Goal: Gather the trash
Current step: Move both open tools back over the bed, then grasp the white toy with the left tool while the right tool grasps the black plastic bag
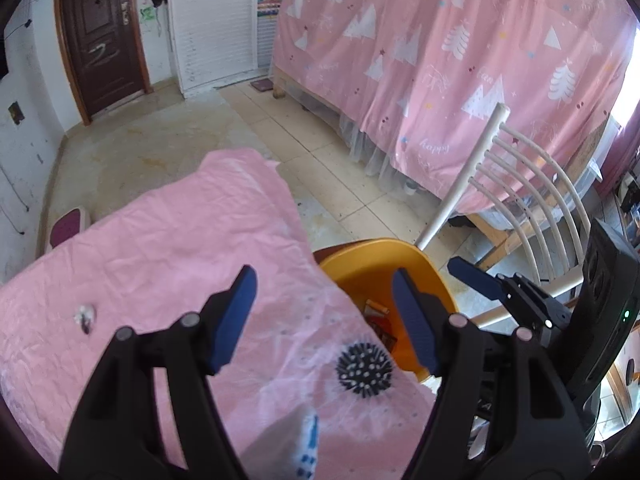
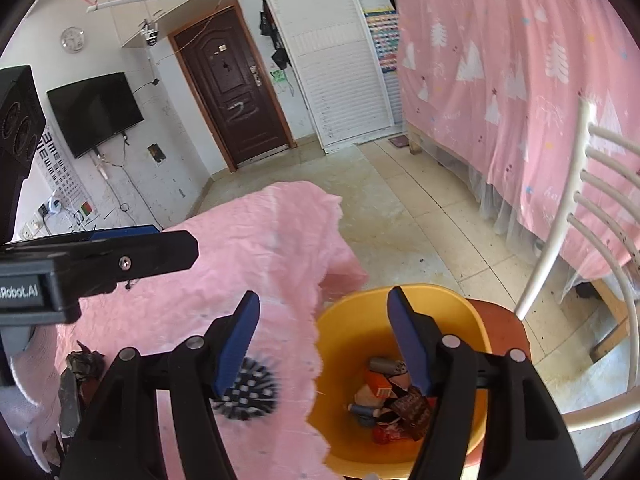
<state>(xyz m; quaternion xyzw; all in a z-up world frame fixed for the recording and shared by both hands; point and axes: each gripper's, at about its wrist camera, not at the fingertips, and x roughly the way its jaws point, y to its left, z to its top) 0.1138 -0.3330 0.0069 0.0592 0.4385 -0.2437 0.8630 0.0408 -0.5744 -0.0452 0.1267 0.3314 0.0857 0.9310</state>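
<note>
An orange bin (image 2: 400,300) stands beside the pink-clothed table (image 2: 248,248) and holds several wrappers (image 2: 394,400). My right gripper (image 2: 324,296) hangs open over the bin's near rim, nothing between its blue pads. My left gripper (image 1: 324,276) is open too, empty, above the table's edge with the bin (image 1: 360,264) just behind it. A black spiky ball (image 1: 364,372) lies on the cloth by the bin, also in the right wrist view (image 2: 248,396). A small crumpled scrap (image 1: 85,316) lies at the left of the table. A dark crumpled piece (image 2: 84,362) lies at the table's near left.
The bin rests on the reddish seat (image 2: 504,320) of a white slatted chair (image 2: 592,200). A pink bed curtain (image 1: 460,60) hangs behind it, across a tiled floor (image 1: 320,140). A blurred white and blue item (image 1: 308,440) lies at the table's near edge.
</note>
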